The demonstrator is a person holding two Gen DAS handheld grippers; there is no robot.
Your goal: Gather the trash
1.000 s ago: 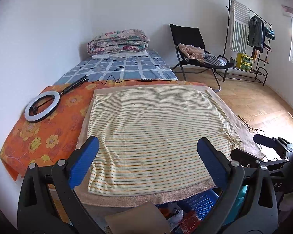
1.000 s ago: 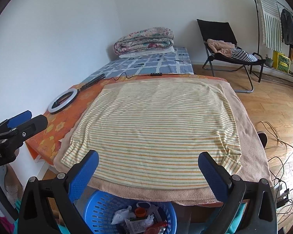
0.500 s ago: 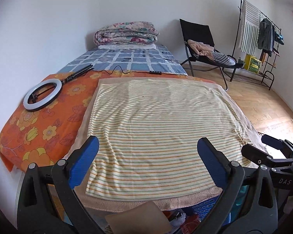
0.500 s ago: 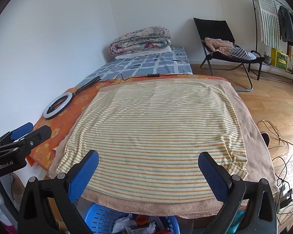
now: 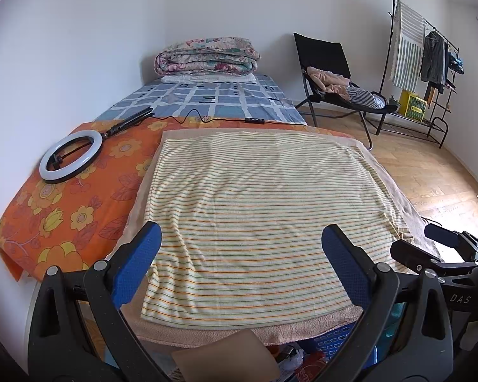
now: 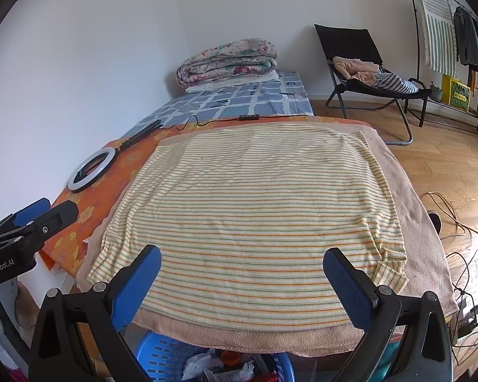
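A blue plastic basket with wrappers and other trash in it stands on the floor under the near edge of the bed; its rim also shows in the left wrist view. My left gripper is open and empty above that edge, over a striped towel. My right gripper is open and empty over the same towel. Each gripper shows in the other's view, the right one and the left one. No loose trash shows on the towel.
A ring light with its cable lies on the orange floral sheet. A folded quilt sits at the bed's far end. A black chair with clothes, a clothes rack and floor cables are at right. A tan flat piece lies by the basket.
Both grippers have risen and pulled back a little, so the basket sinks towards the bottom edge of both views and more of the bed shows. Both stay open.
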